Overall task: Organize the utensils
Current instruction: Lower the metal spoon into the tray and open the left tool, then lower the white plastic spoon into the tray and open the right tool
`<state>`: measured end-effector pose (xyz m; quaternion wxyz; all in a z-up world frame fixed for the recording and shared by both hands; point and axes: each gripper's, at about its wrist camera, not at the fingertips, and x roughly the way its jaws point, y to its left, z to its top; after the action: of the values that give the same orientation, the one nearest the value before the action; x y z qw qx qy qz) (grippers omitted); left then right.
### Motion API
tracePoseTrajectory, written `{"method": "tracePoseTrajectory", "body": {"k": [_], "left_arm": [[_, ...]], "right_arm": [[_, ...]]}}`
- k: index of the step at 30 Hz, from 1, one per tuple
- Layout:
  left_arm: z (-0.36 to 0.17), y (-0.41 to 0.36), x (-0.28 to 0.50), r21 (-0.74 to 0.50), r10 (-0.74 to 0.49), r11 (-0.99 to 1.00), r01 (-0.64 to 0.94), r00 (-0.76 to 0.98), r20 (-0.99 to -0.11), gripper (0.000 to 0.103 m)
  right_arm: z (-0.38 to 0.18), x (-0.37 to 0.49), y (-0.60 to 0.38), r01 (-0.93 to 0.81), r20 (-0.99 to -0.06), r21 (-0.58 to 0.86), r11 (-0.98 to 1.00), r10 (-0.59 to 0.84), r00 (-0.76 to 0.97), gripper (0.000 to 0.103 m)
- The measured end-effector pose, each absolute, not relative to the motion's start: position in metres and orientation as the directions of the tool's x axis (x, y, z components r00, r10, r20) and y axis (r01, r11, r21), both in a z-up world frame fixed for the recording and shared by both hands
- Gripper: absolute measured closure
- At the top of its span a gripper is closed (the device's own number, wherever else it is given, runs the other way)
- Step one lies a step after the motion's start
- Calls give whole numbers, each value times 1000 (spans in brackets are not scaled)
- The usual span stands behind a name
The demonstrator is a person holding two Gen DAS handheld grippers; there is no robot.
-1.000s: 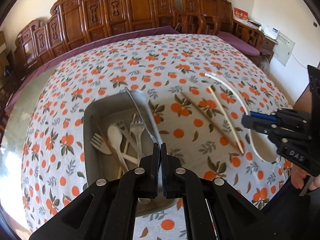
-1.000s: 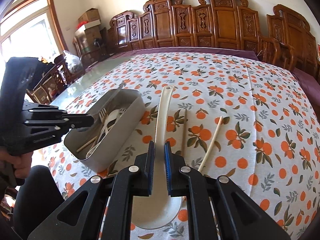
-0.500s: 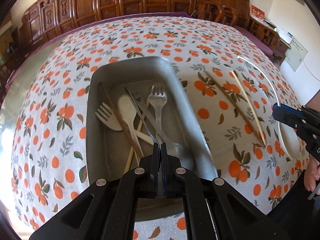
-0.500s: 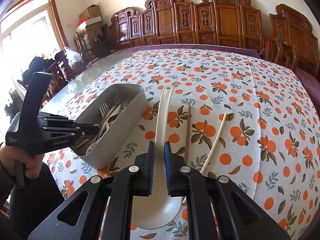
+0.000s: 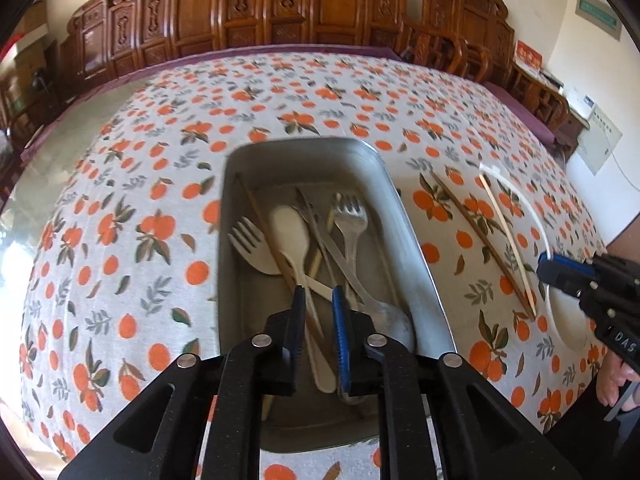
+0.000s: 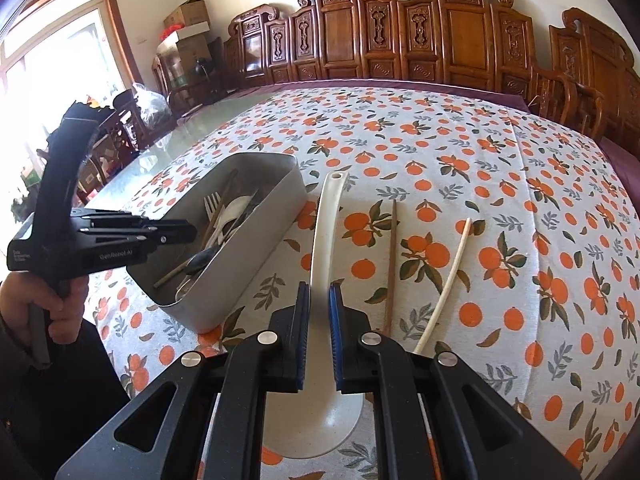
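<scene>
Room: carved wooden chairs [image 6: 452, 36] line the far wall behind the worktop; bright window on the left of the right wrist view
Worktop: covered by a white cloth printed with oranges and leaves [image 5: 132, 240], bare glossy surface beyond its far left edge
Metal tray [image 5: 404, 224]: grey, rectangular, on the cloth, directly under the left claw
Tray contents: a pale fork [image 5: 250, 246], a pale spoon [image 5: 290, 228], a metal fork [image 5: 350, 216], a metal spoon with its bowl at the near end [image 5: 390, 316], a dark chopstick along the left side [image 5: 262, 224], all overlapping in a loose heap
Left claw [image 5: 318, 300]: above the near end of the tray, jaws opening to a narrow gap, pads pressing on nothing; utensil handles show through the gap below
Right claw [image 6: 319, 300]: narrow gap, nothing gripped, poised over the ladle handle
White ladle [image 6: 326, 216]: on the cloth just right of the tray, handle pointing away, bowl near the right claw's base
Dark chopstick [image 6: 392, 260]: on the cloth right of the ladle
Pale chopstick [image 6: 450, 276]: right of the dark one, apart from it
Hand [image 6: 44, 300]: grips the left claw's handle at the left edge
</scene>
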<state>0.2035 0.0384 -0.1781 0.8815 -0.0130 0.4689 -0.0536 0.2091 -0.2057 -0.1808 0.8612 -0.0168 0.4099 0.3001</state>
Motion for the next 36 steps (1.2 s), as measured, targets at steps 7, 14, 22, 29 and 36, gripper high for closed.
{"method": "tracePoseTrajectory", "body": {"k": [7, 14, 22, 29, 36], "left_arm": [[-164, 51, 196, -65, -91, 996, 66, 600, -795, 79], [-152, 65, 191, -67, -79, 997, 43, 631, -772, 51], [-145, 82, 191, -30, -17, 1000, -8, 666, -746, 21], [-147, 105, 195, -47, 1, 997, -55, 661, -751, 21], [-150, 121, 197, -54, 23, 994, -97, 654, -756, 21]], "right_arm": [[-179, 211, -198, -529, -718, 240, 814, 516, 468, 91], [-164, 215, -181, -537, -705, 242, 808, 527, 474, 91], [-152, 225, -139, -555, -685, 269, 787, 561, 465, 91], [-150, 235, -96, -568, -679, 291, 770, 585, 444, 91], [-161, 246, -66, -559, -696, 301, 773, 578, 425, 91]]}}
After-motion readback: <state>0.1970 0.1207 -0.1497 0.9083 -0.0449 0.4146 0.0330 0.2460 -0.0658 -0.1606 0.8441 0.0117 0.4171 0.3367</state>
